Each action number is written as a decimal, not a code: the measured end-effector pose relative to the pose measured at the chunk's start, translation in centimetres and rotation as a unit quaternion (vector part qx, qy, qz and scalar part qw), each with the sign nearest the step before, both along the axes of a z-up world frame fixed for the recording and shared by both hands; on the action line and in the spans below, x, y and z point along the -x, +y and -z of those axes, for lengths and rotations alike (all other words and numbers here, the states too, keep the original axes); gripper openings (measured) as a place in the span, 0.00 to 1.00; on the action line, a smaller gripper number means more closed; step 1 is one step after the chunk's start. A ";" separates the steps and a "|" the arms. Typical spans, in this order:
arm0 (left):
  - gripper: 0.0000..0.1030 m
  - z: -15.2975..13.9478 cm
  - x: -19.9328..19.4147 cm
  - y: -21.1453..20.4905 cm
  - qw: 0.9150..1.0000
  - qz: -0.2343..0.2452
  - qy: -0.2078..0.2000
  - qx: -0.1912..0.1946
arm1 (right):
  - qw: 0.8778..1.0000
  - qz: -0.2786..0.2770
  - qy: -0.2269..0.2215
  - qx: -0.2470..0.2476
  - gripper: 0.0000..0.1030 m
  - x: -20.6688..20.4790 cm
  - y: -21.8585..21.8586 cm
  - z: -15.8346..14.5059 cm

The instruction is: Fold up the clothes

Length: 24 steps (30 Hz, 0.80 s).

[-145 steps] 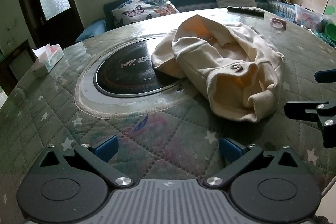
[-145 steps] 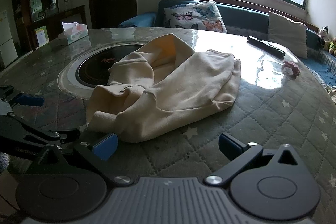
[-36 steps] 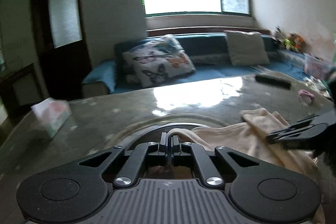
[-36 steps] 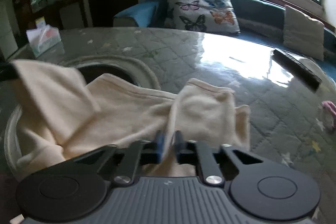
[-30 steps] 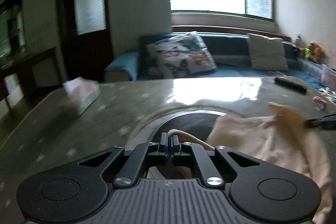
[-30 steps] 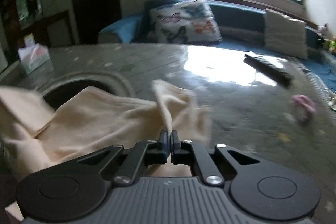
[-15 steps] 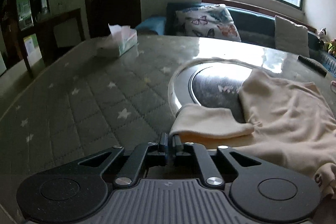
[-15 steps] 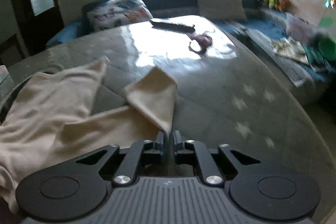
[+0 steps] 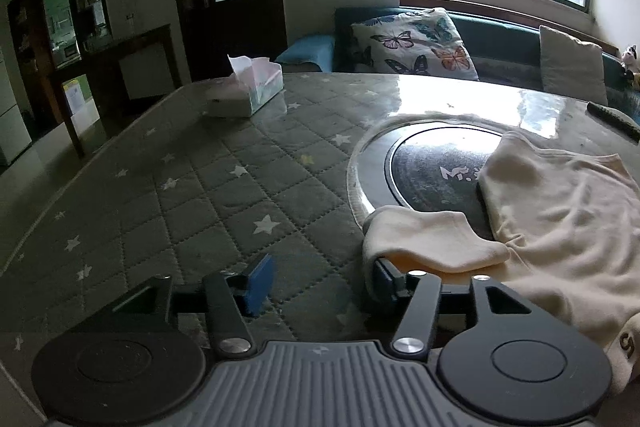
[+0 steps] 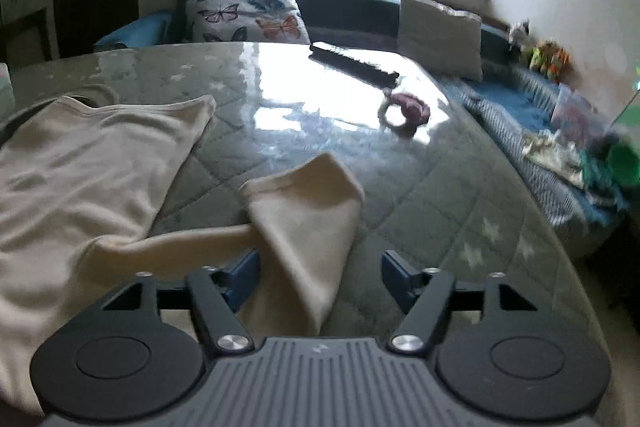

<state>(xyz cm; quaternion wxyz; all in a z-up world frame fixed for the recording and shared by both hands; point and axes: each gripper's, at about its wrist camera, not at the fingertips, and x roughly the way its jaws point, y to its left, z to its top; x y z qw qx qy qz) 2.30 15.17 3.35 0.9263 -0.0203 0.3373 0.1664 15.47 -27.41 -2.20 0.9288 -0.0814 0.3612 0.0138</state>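
A cream sweatshirt [image 9: 560,219] lies spread on the round quilted table [image 9: 200,195]. In the left wrist view its left sleeve cuff [image 9: 424,239] rests on the table, draped over my right fingertip. My left gripper [image 9: 320,283] is open, just in front of that cuff. In the right wrist view the sweatshirt body [image 10: 80,167] is at left and the other sleeve cuff [image 10: 308,211] lies folded between my fingers. My right gripper [image 10: 320,275] is open around it, not pinching.
A round black hotplate [image 9: 436,171] sits in the table's middle, partly under the sweatshirt. A tissue box [image 9: 244,91] stands at the far left. A remote [image 10: 352,65] and a pink ring toy [image 10: 404,111] lie at the far side. The table edge [image 10: 568,267] drops off at right.
Both grippers have opened and let go of the sleeve cuffs, which now lie on the table. Before that, both pulled the sleeves outward and spread the crumpled sweatshirt flat.
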 end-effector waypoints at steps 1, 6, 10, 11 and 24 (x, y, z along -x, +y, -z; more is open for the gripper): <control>0.60 -0.1 0.0 -0.1 1.000 0.000 -0.001 -0.002 | 1.000 0.001 -0.005 0.010 0.69 -0.4 0.0 0.0; 0.66 -1.0 -0.9 -0.4 1.000 0.008 -0.014 -0.010 | 0.997 0.056 -0.027 0.043 0.69 -1.5 -1.8 -0.8; 0.66 -1.7 -2.0 -0.9 0.999 0.016 -0.026 -0.015 | 0.993 0.108 -0.036 0.042 0.69 -1.1 -4.6 -1.7; 0.66 -1.9 -2.3 -1.0 0.999 0.019 -0.028 -0.016 | 0.992 0.117 -0.037 0.042 0.69 -1.0 -5.2 -1.9; 0.57 -2.9 -8.8 -5.2 0.990 0.133 -0.035 -0.008 | 0.998 -0.013 -0.032 -0.046 0.68 -3.5 -0.5 -4.9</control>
